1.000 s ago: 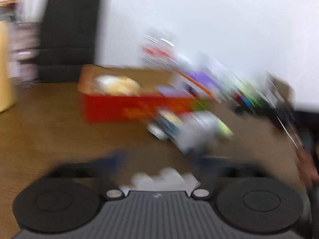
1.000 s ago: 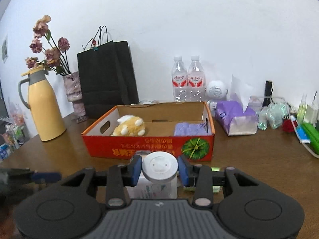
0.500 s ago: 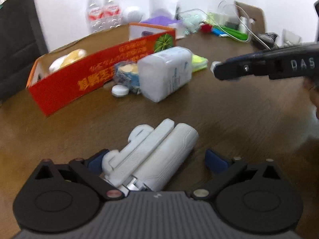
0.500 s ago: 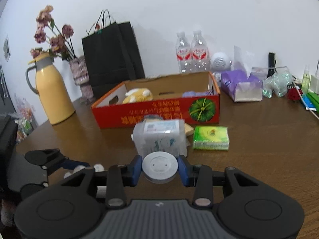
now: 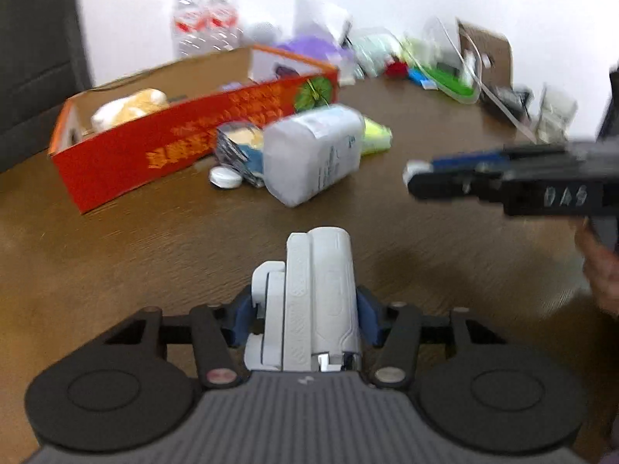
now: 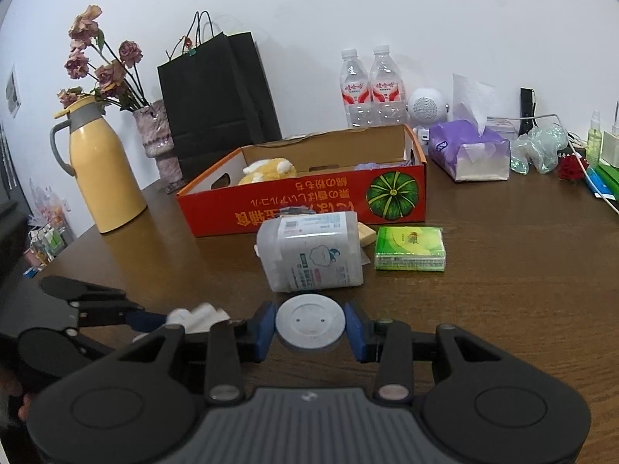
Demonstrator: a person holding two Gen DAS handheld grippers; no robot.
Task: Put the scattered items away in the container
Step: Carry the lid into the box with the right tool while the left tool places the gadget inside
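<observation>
My left gripper (image 5: 305, 309) is shut on a white folded device (image 5: 313, 294) low over the brown table; it also shows in the right wrist view (image 6: 197, 315). My right gripper (image 6: 309, 326) is shut on a round white lid (image 6: 310, 326). The red cardboard box (image 6: 309, 205) holds a yellow plush toy (image 6: 269, 170) and a purple item (image 6: 377, 166). In front of the box lie a clear plastic jar (image 6: 309, 255) on its side, a green tissue pack (image 6: 410, 248), a snack packet (image 5: 236, 147) and a small white cap (image 5: 225, 177).
A yellow thermos (image 6: 100, 170), a vase of dried flowers (image 6: 158, 139) and a black paper bag (image 6: 216, 92) stand at the back left. Two water bottles (image 6: 371, 89), a purple tissue pack (image 6: 468, 150) and clutter (image 6: 541, 147) line the back right.
My left gripper has closed on the white device, which now lies straight between the fingers. My right gripper has drawn back from the box with the lid.
</observation>
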